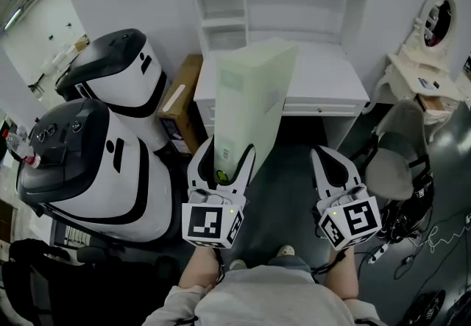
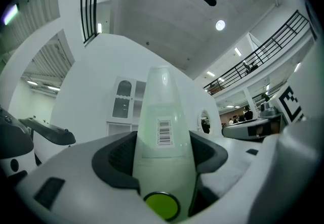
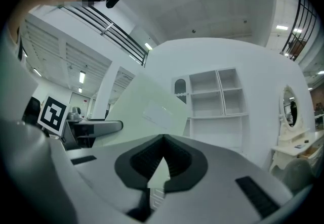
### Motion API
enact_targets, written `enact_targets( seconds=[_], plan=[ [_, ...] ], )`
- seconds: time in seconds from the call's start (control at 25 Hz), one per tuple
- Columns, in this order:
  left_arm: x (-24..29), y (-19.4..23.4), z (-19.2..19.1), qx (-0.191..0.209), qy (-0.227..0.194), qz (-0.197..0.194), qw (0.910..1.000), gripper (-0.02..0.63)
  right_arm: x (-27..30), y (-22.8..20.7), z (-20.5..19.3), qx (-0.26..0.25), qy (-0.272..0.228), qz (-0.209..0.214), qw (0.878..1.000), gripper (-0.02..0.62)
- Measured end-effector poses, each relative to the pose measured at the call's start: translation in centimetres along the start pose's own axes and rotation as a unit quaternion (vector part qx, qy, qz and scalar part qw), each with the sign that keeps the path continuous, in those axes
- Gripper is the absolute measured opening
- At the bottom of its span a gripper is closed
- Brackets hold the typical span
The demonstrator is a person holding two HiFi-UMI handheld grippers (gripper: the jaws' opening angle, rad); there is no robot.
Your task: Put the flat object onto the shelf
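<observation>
At the far left stand two large white-and-black rounded machines [image 1: 110,155], with a brown cardboard box [image 1: 180,104] leaning between them and the furniture. Next, the left gripper [image 1: 224,163] clamps the lower end of the pale green translucent flat plastic case [image 1: 254,96], one dark pad on each broad face, just above a round green button. The case rises upright and slightly tilted, in the air in front of the white desk [image 1: 324,74] and not yet on the white shelf unit [image 1: 221,4] above it. We judge the case light and stiff, with smooth, slippery faces. Because the hold is low, the tall free end acts as a lever, so we recommend firm pressure on the broad faces and slow turns. The open shelf compartments look narrow; edge-first entry appears necessary. The right gripper [image 1: 324,163] is clenched and empty, over the dark grey floor [image 1: 294,170]. Further right, a grey chair [image 1: 390,170] and a white vanity with an oval mirror [image 1: 434,19] limit side room.
</observation>
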State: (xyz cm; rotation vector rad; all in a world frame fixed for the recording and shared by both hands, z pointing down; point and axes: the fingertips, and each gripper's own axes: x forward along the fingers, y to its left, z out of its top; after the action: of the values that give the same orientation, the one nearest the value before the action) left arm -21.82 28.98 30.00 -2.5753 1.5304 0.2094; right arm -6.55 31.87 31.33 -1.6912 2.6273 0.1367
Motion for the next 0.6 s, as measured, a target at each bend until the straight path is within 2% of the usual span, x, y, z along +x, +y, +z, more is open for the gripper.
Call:
enact_targets(
  seconds=[0.6],
  plan=[
    [6.0, -4.8, -0.8, 0.008, -0.011, 0.035, 0.9993, 0.299, 0.2, -8.9, -0.7, 0.005, -0.005, 0.021, 1.000, 0.008]
  ],
)
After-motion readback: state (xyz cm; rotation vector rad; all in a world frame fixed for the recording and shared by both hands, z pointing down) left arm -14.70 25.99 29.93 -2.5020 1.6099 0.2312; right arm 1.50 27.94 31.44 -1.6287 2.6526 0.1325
